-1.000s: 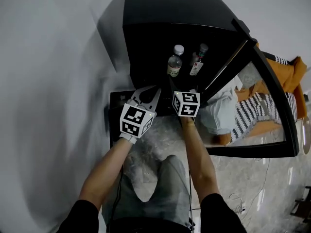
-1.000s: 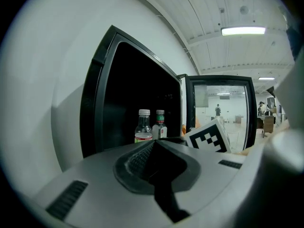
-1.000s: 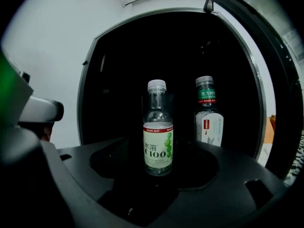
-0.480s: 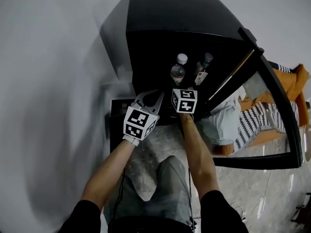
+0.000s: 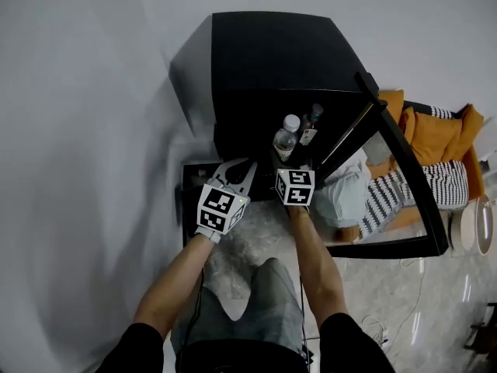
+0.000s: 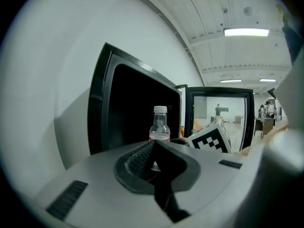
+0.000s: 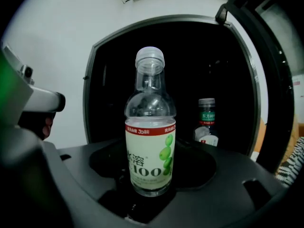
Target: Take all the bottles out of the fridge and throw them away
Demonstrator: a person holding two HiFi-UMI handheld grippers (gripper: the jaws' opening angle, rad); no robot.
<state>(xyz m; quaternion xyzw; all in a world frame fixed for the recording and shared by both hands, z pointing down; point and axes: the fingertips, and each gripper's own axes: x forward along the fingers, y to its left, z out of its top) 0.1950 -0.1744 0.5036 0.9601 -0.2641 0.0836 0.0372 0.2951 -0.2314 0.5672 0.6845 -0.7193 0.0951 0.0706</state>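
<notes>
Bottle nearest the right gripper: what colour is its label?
Pale label with a red top band and green fruit; right gripper view shows it best.

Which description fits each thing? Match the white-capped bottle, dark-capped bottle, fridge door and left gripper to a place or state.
Things:
1 white-capped bottle
2 dark-capped bottle
3 fridge door
4 left gripper

Descriptions:
a swung open
b jaws together, nothing between them
c farther back, inside the fridge
d nearer bottle, green fruit on its label

Pairs: 1-d, 2-c, 3-a, 4-b

Left claw (image 6: 153, 143) pinched together; right claw (image 7: 151, 167) (just narrowing) gapes around a bottle (image 7: 150, 127); both pointing forward.
</notes>
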